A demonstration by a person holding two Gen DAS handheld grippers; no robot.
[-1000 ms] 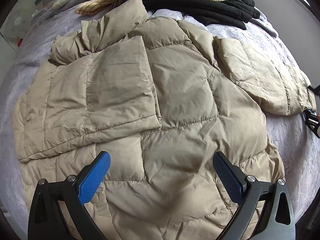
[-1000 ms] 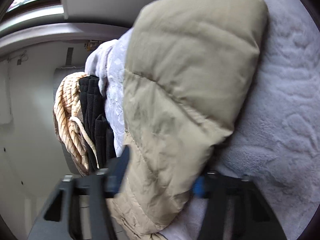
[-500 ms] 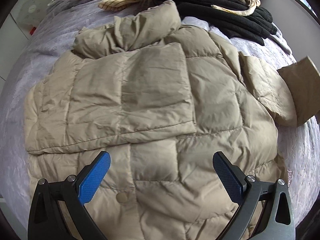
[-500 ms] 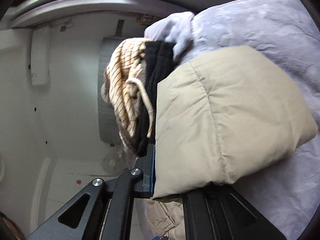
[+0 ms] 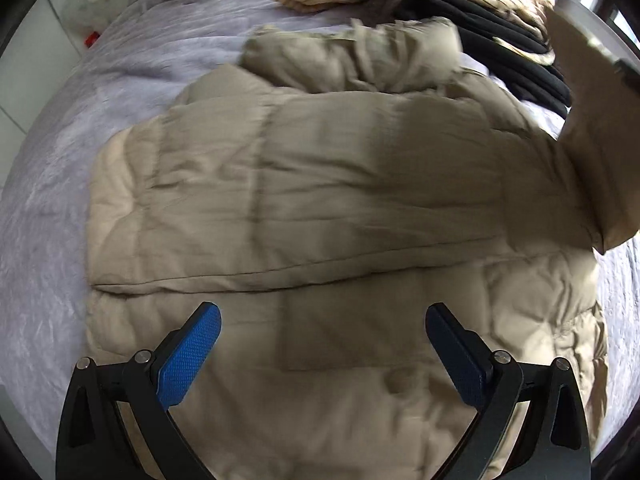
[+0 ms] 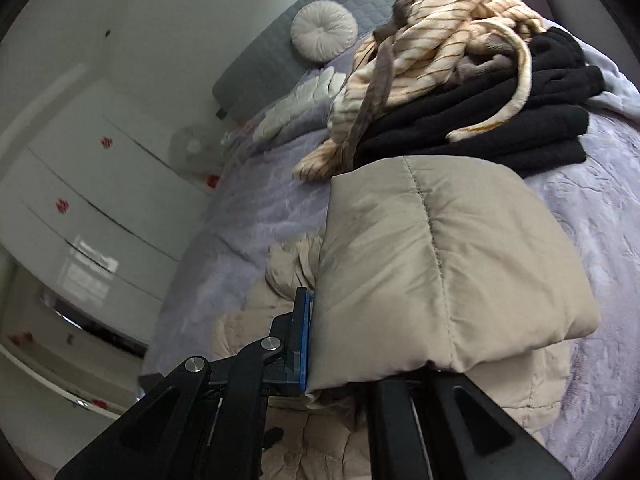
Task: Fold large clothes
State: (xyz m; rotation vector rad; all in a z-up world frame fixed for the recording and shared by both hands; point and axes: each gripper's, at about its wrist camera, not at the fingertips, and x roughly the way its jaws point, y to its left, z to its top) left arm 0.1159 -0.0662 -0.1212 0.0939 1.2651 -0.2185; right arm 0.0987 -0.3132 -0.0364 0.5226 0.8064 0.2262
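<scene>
Since a second ago I've swung the sleeve [image 6: 440, 264] up off the bed [image 6: 248, 216]; my right claw [image 6: 340, 364] pinches its cuff, centre frame. The puffer jacket [image 5: 320, 208] lies flat, light and slippery; left claw [image 5: 320, 344] spread, empty

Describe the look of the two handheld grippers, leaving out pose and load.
The left gripper has black angular frames with triangular cut-outs, silver round screw heads, and blue pads with a fine dimpled texture. The right gripper shows the same black frame, silver screws and a blue pad seen edge-on. No cables, hands or sleeves show.
</scene>
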